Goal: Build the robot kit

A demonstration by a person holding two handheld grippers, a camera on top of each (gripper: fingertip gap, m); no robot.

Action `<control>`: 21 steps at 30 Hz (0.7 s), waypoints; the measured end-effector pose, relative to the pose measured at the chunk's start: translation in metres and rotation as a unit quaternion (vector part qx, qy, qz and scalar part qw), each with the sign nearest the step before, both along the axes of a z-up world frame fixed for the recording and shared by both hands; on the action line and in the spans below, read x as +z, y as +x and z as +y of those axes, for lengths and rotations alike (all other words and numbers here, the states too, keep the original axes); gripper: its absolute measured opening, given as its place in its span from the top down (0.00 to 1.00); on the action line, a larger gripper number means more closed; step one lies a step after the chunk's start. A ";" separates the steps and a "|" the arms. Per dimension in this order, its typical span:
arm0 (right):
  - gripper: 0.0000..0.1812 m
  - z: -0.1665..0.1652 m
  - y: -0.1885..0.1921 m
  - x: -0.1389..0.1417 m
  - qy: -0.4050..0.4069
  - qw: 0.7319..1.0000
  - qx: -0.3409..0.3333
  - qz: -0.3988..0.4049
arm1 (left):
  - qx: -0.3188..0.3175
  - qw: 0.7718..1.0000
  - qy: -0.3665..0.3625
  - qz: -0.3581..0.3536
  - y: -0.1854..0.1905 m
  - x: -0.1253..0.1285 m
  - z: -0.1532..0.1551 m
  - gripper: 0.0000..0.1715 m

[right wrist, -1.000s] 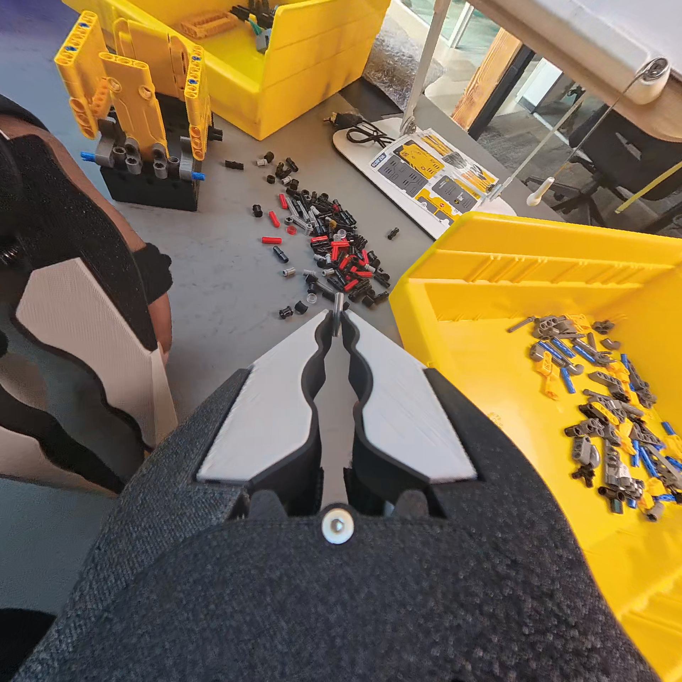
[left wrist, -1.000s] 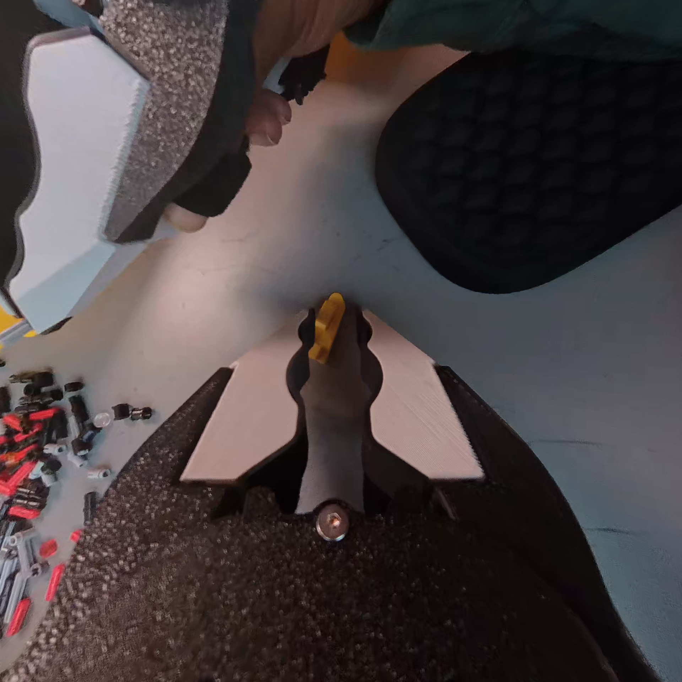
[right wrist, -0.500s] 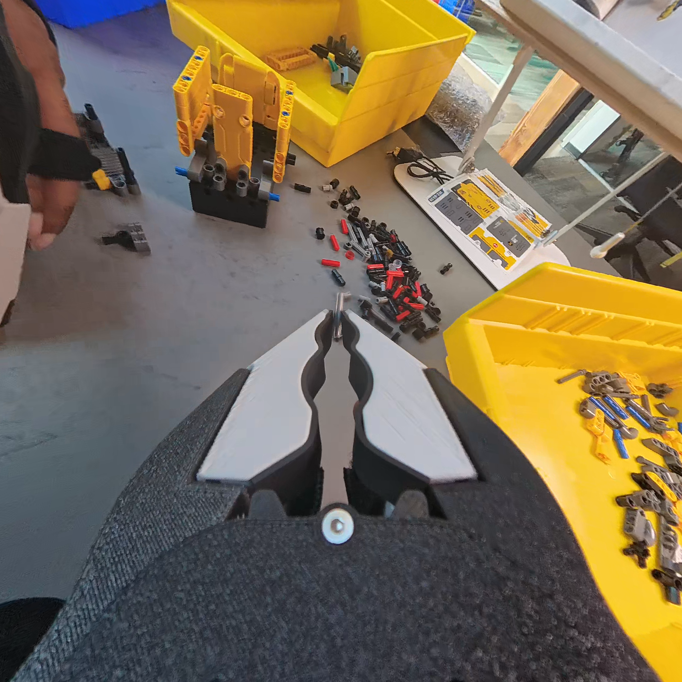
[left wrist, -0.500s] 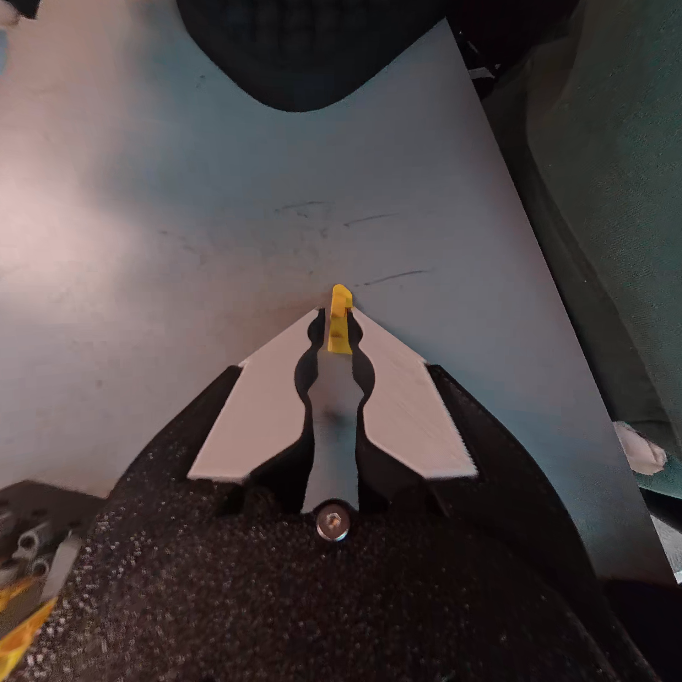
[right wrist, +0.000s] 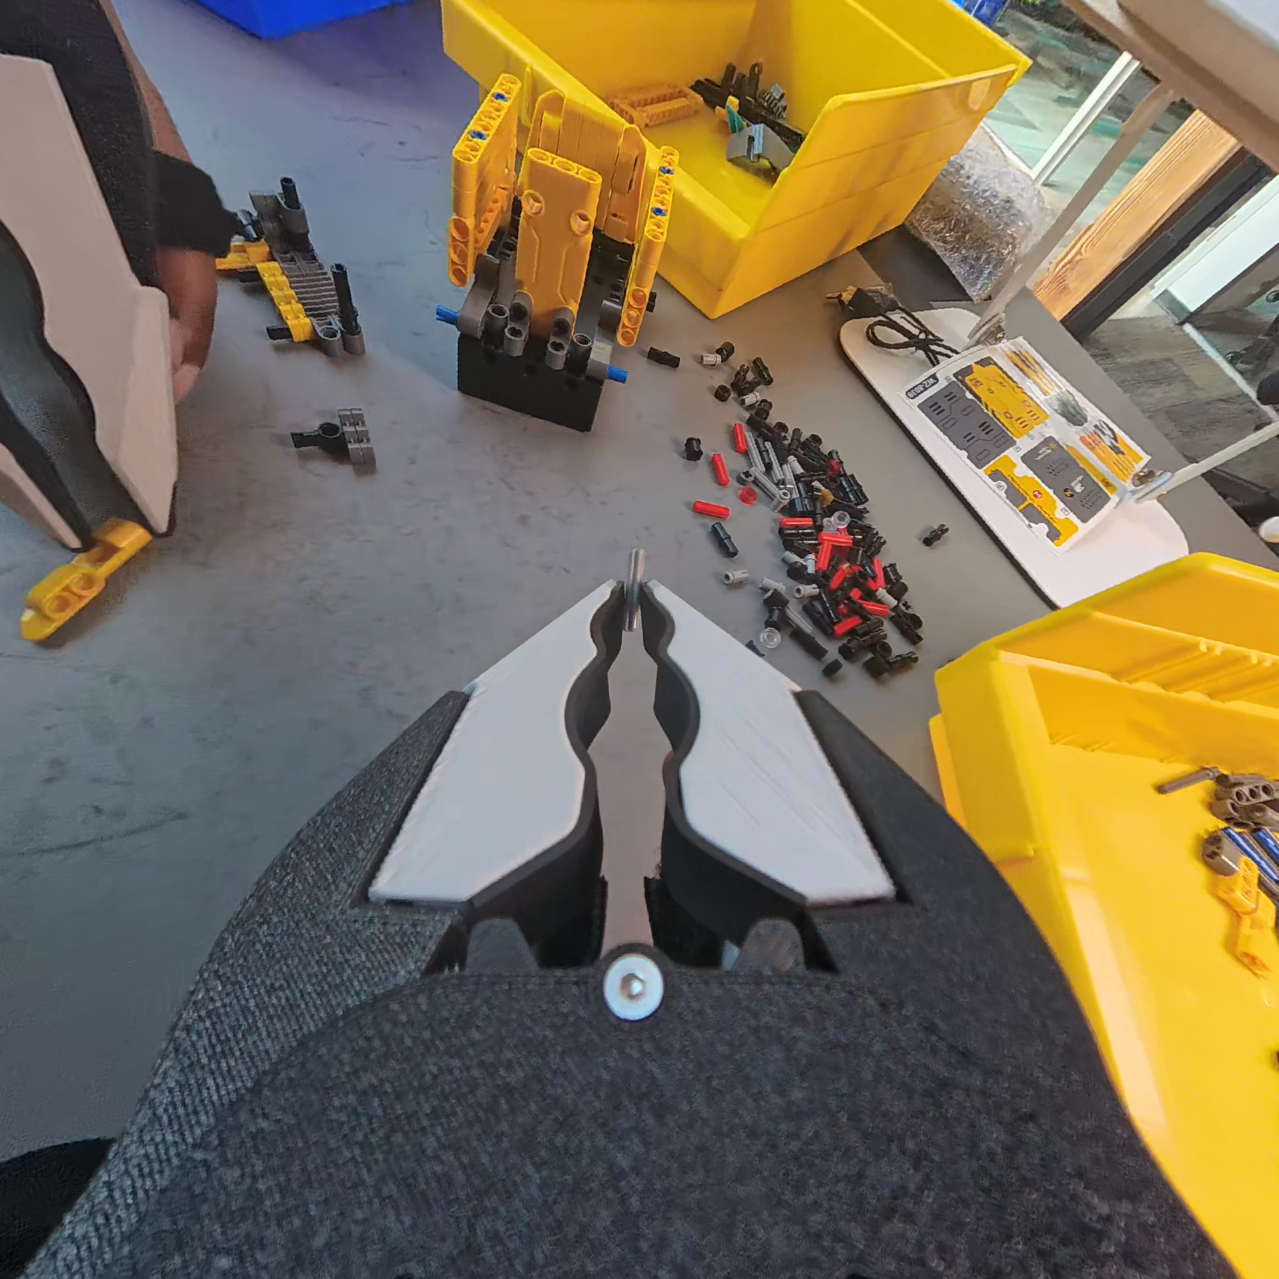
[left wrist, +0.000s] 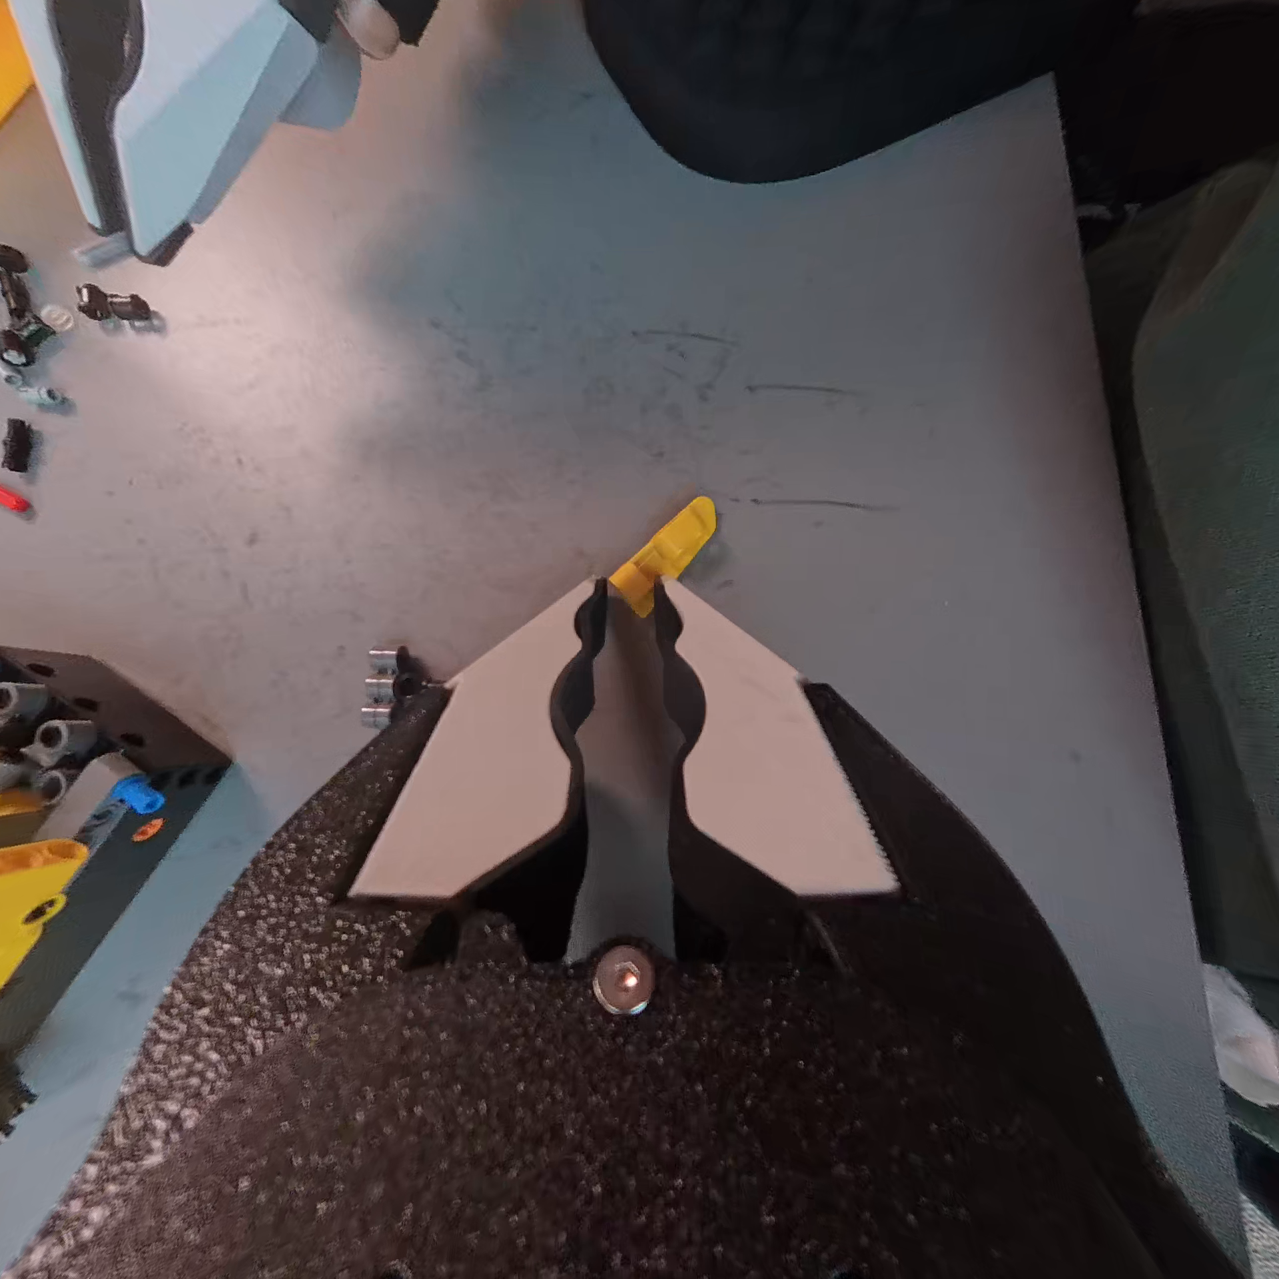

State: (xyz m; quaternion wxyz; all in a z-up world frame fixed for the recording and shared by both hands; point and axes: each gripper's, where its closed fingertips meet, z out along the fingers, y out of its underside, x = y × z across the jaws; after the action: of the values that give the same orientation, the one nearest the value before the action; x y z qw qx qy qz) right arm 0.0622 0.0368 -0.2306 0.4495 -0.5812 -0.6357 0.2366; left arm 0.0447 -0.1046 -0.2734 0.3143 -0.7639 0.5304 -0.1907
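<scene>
L gripper (left wrist: 630, 588): jaws closed on one end of a yellow beam (left wrist: 666, 550), a small holed plastic piece; its free end pokes out ahead-right of the tips, touching or just over the grey table (left wrist: 484, 346), cannot tell which. R gripper (right wrist: 631, 588): jaws pinched on a thin grey axle (right wrist: 634, 585), upright between the tips, with the loose pin pile (right wrist: 823, 547) ahead-right, a yellow bin (right wrist: 1038, 664) to the right and a yellow-black assembly (right wrist: 554, 277) well ahead. Both pcs look light, stiff, smooth and prob. slippery; the beam is best held across its flat faces, the axle mid-shaft.
</scene>
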 end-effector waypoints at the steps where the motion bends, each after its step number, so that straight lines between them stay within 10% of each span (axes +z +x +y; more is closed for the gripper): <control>1: 0.98 -0.001 0.000 -0.001 -0.001 1.000 0.001 -0.002 | 0.005 1.000 0.011 0.004 -0.003 0.001 0.005 0.93; 9: 0.98 -0.008 -0.004 -0.006 -0.003 1.000 0.019 -0.010 | 0.086 0.994 0.052 -0.040 -0.024 0.016 0.036 0.92; 21: 0.98 -0.033 -0.008 -0.010 -0.010 0.996 0.080 -0.021 | 0.032 0.999 0.023 -0.023 -0.009 0.004 0.014 0.89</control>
State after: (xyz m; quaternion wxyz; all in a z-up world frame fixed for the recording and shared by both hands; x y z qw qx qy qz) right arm 0.0537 0.0034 -0.2409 0.4098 -0.5376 -0.6873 0.2660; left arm 0.0360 -0.0906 -0.2690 0.3495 -0.7688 0.5023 -0.1856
